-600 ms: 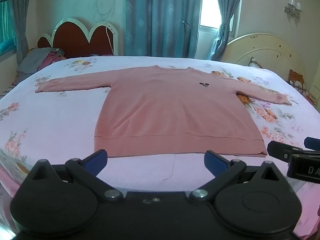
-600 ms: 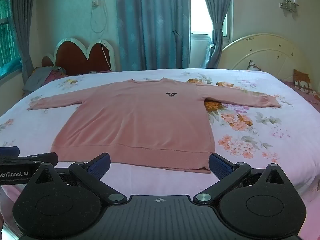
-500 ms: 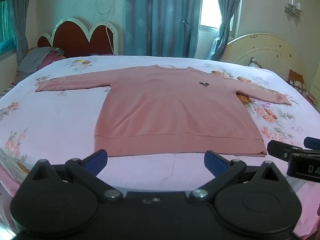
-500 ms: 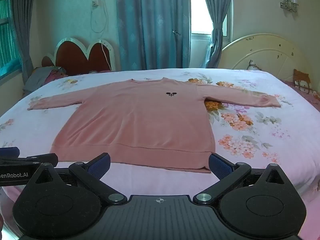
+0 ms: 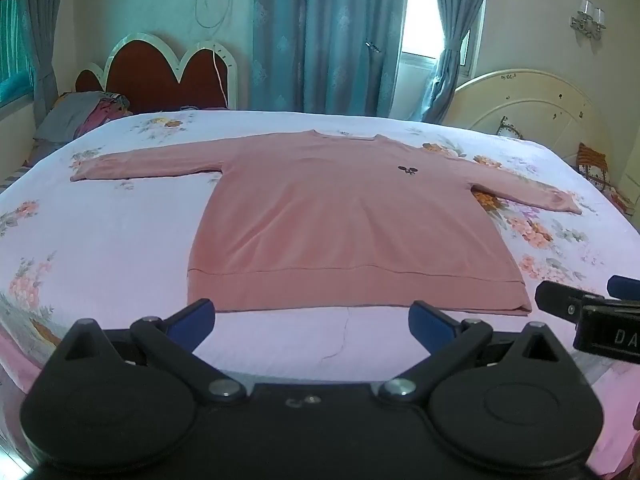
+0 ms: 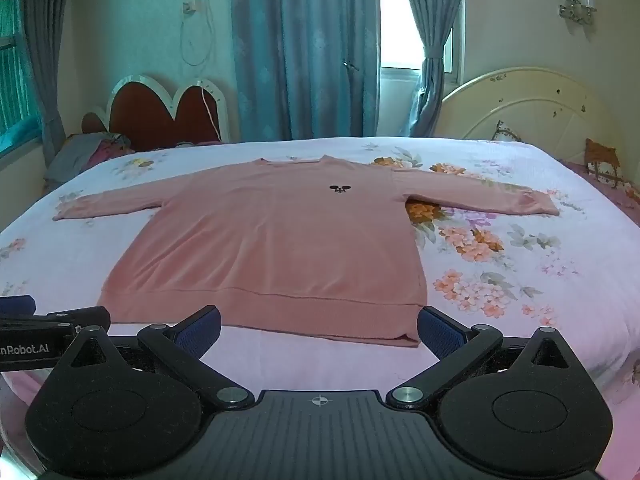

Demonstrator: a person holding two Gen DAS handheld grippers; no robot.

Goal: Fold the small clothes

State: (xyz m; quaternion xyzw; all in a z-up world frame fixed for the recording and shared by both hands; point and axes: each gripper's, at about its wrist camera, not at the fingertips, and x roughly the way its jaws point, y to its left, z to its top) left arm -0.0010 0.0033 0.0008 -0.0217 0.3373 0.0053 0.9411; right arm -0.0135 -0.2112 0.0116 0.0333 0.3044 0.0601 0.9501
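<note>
A pink long-sleeved sweater (image 5: 344, 224) lies flat on the bed, front up, sleeves spread left and right, hem toward me; it also shows in the right wrist view (image 6: 272, 248). A small dark logo (image 5: 407, 169) sits on its chest. My left gripper (image 5: 311, 320) is open and empty, just short of the hem. My right gripper (image 6: 318, 328) is open and empty, at the hem's right part. Each gripper shows at the edge of the other's view: the right one (image 5: 592, 308), the left one (image 6: 44, 320).
The bed has a pale floral sheet (image 5: 100, 240). A red scalloped headboard (image 5: 160, 76) and pillows (image 5: 76, 120) stand at the far left, a cream headboard (image 5: 532, 112) at the right. Blue curtains (image 5: 320, 36) hang behind.
</note>
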